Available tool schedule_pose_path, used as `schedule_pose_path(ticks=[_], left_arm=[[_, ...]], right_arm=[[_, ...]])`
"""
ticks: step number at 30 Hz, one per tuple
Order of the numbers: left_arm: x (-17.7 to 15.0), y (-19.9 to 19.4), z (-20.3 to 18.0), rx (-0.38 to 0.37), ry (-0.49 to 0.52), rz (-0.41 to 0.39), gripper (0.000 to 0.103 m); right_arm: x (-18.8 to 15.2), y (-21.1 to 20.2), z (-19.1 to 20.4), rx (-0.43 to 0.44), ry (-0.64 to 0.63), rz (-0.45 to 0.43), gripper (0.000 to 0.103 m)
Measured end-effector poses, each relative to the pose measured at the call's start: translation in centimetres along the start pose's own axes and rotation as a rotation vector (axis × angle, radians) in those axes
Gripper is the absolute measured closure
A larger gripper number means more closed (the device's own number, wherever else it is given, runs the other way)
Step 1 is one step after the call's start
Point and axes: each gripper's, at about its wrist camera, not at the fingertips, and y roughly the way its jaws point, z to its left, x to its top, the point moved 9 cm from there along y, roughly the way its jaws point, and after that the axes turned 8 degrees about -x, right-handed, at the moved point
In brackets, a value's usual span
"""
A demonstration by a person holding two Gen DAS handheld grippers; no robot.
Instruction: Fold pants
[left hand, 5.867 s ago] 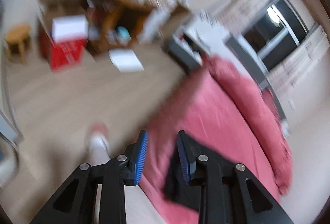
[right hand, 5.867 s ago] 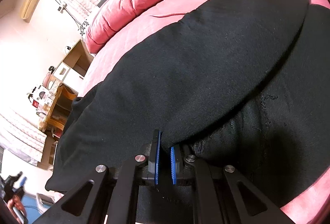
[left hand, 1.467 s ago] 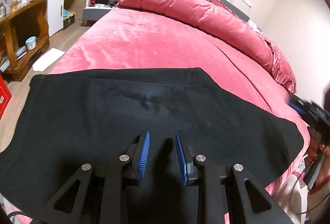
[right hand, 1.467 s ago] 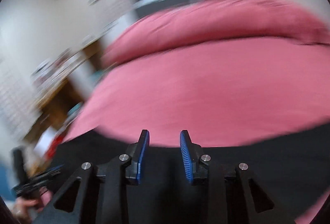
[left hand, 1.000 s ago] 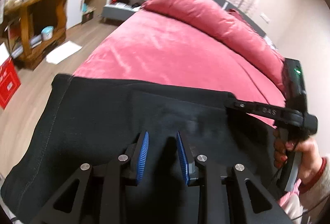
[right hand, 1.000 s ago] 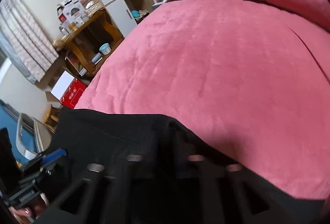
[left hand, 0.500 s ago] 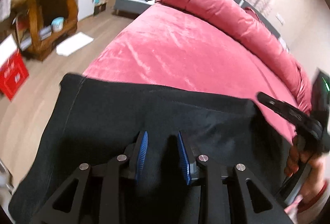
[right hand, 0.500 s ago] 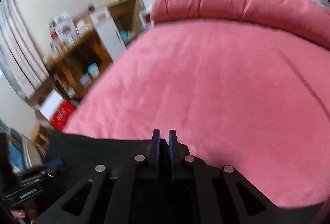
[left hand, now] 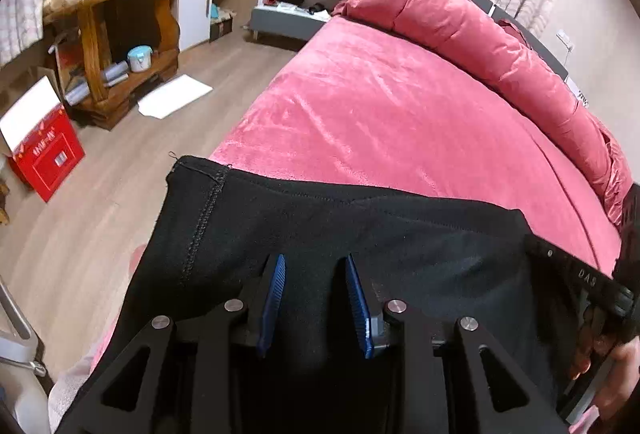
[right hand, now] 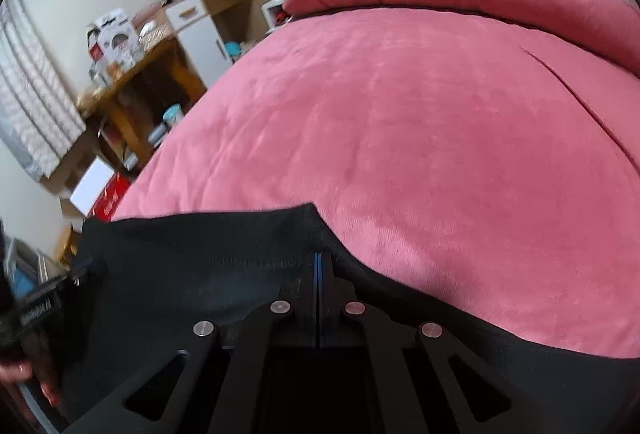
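Black pants (left hand: 360, 234) lie folded across the near edge of a pink bed (left hand: 380, 114). My left gripper (left hand: 316, 270) is open, with its blue pads just above the fabric near the left hem. My right gripper (right hand: 319, 262) is shut on the far edge of the pants (right hand: 200, 266), near their right corner. The right gripper's body shows at the right edge of the left wrist view (left hand: 580, 278), and the left gripper's body at the left edge of the right wrist view (right hand: 40, 310).
A rolled pink duvet (left hand: 480, 42) lies along the head of the bed. Left of the bed is wood floor with a white sheet (left hand: 176, 100), a red box (left hand: 44, 150) and a wooden shelf unit (left hand: 116, 34). A grey nightstand (left hand: 292, 14) stands beyond.
My right gripper has closed on the far edge of the pants. My left gripper has stayed open over the fabric and shifted toward the left hem.
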Motion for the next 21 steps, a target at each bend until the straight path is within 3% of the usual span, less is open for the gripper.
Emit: schedule_pose_path(ticks=[3, 6, 10, 13, 14, 15, 21], left_arm=[[-0.8, -1.0, -0.7, 0.033, 0.009, -0.024, 0.071], [-1.9, -2.0, -1.7, 0.007, 0.025, -0.048, 0.071], [-2.6, -2.5, -3.3, -0.050, 0.038, -0.051, 0.070], [-3.1, -2.6, -5.2, -0.109, 0.055, -0.032, 0.066], [-3.4, -2.7, -5.8, -0.126, 0.070, -0.025, 0.064], [-3.8, -2.7, -6.7, -0.143, 0.092, -0.017, 0.062], [-5.9, -2.8, -10.2, -0.211, 0.190, 0.038, 0.062]], right_arm=[[0.1, -0.8, 0.2, 0.007, -0.004, -0.029, 0.103], [-0.4, -2.7, -0.6, 0.058, 0.073, -0.044, 0.098], [-2.0, -6.4, -2.1, 0.038, 0.103, -0.089, 0.095], [-3.5, -9.0, -3.9, 0.000, 0.117, -0.098, 0.079], [-4.1, -9.7, -4.6, -0.006, 0.128, -0.093, 0.068], [-5.0, -10.6, -5.8, -0.015, 0.147, -0.091, 0.064], [-9.5, -16.5, -15.1, -0.131, 0.352, -0.110, 0.064]])
